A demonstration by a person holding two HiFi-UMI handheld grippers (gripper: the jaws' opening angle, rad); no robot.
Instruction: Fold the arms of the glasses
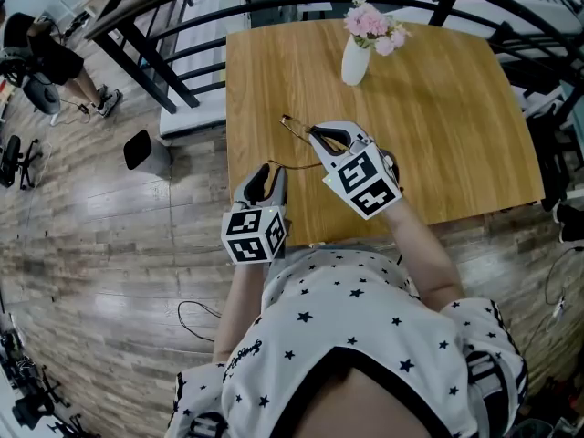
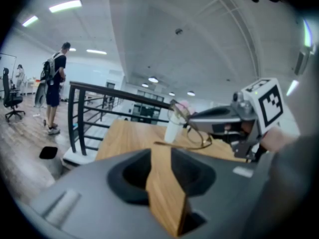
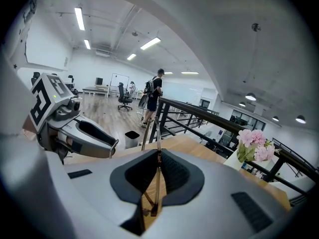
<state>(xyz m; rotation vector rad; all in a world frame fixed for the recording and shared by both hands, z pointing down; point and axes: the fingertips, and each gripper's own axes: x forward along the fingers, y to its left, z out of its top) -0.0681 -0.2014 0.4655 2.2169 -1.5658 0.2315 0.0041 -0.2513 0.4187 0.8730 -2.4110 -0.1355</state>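
Thin gold-rimmed glasses (image 1: 297, 128) hang over the wooden table (image 1: 438, 126), pinched at the frame by my right gripper (image 1: 321, 137), which is shut on them. In the right gripper view the rim (image 3: 155, 148) runs up through the narrow slot between the jaws. One arm of the glasses sticks out toward my left gripper (image 1: 267, 173), its tip at the jaw tips. In the left gripper view that arm (image 2: 164, 144) ends just over the gap, and the jaws (image 2: 160, 156) stand apart with bare wood showing between them.
A white vase of pink flowers (image 1: 356, 57) stands at the table's far side. A black railing (image 1: 146, 44) runs along the left and behind. A black bin (image 1: 146, 151) sits on the floor at the left. A person (image 2: 55, 83) stands far off.
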